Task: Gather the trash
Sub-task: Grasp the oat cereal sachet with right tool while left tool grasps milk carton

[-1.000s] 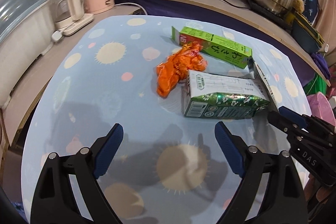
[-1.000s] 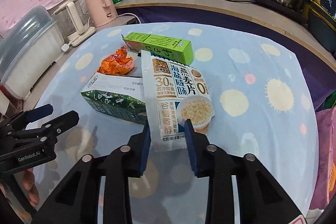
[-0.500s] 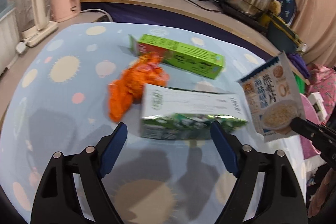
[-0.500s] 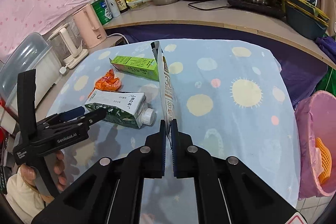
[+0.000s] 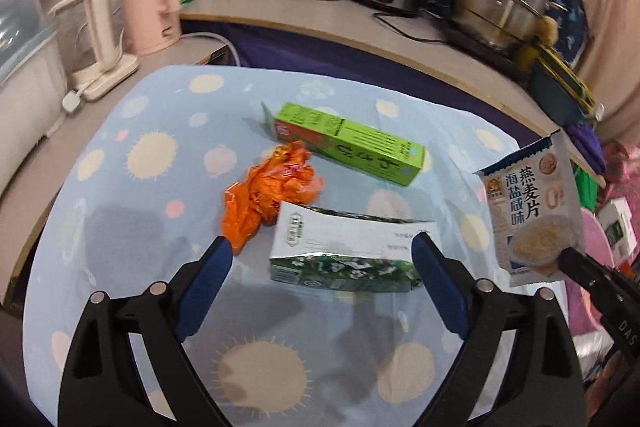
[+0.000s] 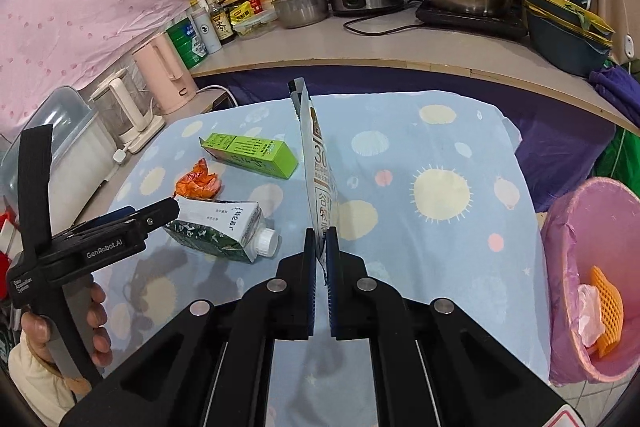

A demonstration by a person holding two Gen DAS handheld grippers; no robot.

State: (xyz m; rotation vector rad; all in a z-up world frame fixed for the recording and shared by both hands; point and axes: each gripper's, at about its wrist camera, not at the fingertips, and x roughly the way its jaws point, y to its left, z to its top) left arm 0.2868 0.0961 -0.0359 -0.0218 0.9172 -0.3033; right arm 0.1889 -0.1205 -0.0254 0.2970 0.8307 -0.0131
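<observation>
Carrying the flat white oat-flake sachet (image 6: 318, 179), pinched at its lower edge by the right gripper (image 6: 320, 247) above the sun-patterned blue tablecloth (image 6: 440, 227), calls for a firm, level swing over the pink plastic-lined bin (image 6: 560, 247) before letting go, while the left gripper (image 5: 320, 267), jaws wide and empty, hovers over the green-and-white carton (image 5: 344, 251).

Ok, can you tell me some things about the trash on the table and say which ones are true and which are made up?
1. The right tool is pinching the oatmeal packet. True.
2. The left tool is holding the milk carton. False: it is open, and the carton lies on the table, ungripped.
3. The green box is already in the pink bin. False: it lies on the blue tablecloth.
4. The orange wrapper lies between the green box and the milk carton. True.
5. The pink bin is empty. False: an orange mesh thing and some pale plastic sit inside.
</observation>
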